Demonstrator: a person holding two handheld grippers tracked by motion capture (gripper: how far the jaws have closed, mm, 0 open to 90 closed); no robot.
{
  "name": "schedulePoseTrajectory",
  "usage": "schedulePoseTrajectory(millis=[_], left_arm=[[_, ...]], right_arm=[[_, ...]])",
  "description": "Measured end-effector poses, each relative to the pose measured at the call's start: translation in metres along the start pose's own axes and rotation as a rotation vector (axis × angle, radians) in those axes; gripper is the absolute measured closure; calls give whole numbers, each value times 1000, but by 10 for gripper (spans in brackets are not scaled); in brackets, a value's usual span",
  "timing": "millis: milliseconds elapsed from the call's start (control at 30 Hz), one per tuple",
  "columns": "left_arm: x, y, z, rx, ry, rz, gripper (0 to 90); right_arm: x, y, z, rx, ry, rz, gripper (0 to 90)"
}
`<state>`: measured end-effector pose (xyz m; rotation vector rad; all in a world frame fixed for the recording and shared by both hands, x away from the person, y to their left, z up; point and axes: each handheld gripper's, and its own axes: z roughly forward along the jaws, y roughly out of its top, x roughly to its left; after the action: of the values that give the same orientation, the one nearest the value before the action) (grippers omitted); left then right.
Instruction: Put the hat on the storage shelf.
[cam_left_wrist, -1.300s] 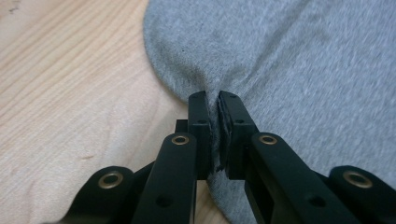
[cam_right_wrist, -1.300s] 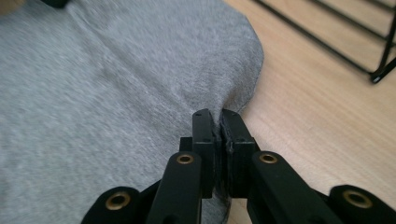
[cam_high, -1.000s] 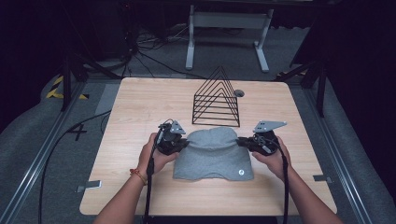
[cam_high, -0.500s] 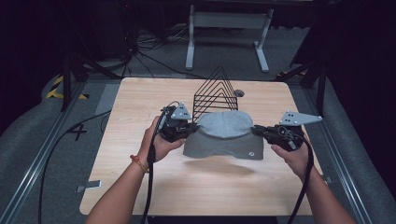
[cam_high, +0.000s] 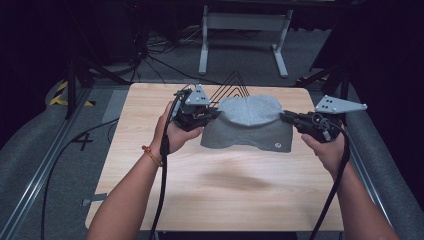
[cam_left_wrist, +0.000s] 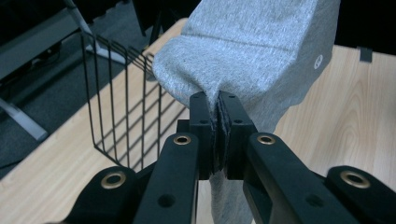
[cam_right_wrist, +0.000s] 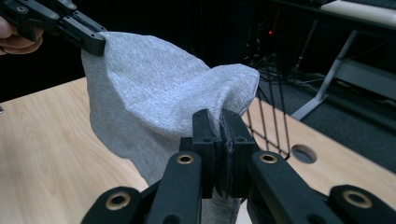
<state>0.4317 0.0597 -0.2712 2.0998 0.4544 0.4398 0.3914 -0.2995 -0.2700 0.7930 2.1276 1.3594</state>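
Overhead, both forearms reach forward from the near edge, hands apart and level, the left gripper (cam_high: 214, 113) and right gripper (cam_high: 284, 116) stretching a grey cloth (cam_high: 248, 127) in the air above the table (cam_high: 225, 200), before the wire rack (cam_high: 234, 82). Left gripper view: jaws clenched on the cloth's edge (cam_left_wrist: 252, 51). Right gripper view: jaws clamped on the other edge (cam_right_wrist: 154, 102).

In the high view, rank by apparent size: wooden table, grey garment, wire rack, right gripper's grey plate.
1. wooden table
2. grey garment
3. wire rack, mostly hidden behind the garment, and grey plate: look alike, unranked.
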Motion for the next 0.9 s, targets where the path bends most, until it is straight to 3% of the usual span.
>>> schedulePoseTrajectory(millis=[167,400,633,767,900], left_arm=[[9,17,-5,-33,4,-12,856],[23,41,-4,-35,36,2,856],[54,63,0,-32,113,-6,856],[68,68,8,-13,146,-9,856],[82,73,13,-30,180,-17,856]], right_arm=[[-11,22,-2,-21,-26,-11,861],[-29,51,3,-33,-72,-7,860],[-48,73,23,-18,-114,-4,860],[-62,81,39,-15,-125,20,860],[-68,89,44,-37,-126,35,860]])
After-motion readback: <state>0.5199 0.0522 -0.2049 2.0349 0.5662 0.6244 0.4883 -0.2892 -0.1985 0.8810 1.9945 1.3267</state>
